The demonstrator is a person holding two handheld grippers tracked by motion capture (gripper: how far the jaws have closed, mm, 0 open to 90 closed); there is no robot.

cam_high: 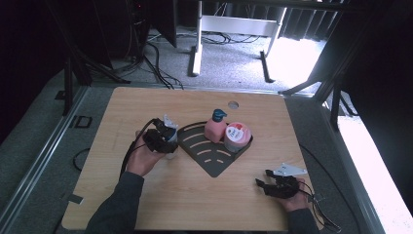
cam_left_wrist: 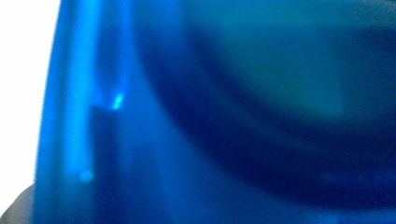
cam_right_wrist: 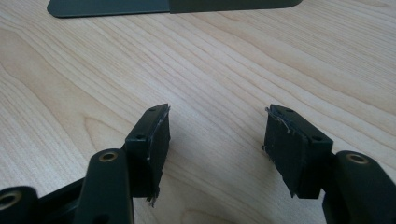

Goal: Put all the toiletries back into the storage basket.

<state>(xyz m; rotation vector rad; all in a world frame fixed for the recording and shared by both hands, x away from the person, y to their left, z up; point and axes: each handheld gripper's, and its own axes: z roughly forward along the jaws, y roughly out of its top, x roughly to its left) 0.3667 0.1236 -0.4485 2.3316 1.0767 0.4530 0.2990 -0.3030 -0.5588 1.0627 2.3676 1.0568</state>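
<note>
Blue bottle [cam_left_wrist: 196, 116] sits gripped in the left tool [cam_high: 163, 136] beside the rack [cam_high: 214, 151]; the right tool [cam_right_wrist: 215, 140] rests open on the surface [cam_right_wrist: 210, 70].

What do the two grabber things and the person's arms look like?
Both are black. The left gripper trails a black cable that loops beside the hand. The right gripper carries a pale grey three-cornered plate on top and trails thin cables. Up close, its two jaws are flat black blocks with small screw holes and frayed padding. The person wears dark grey long sleeves.
</note>
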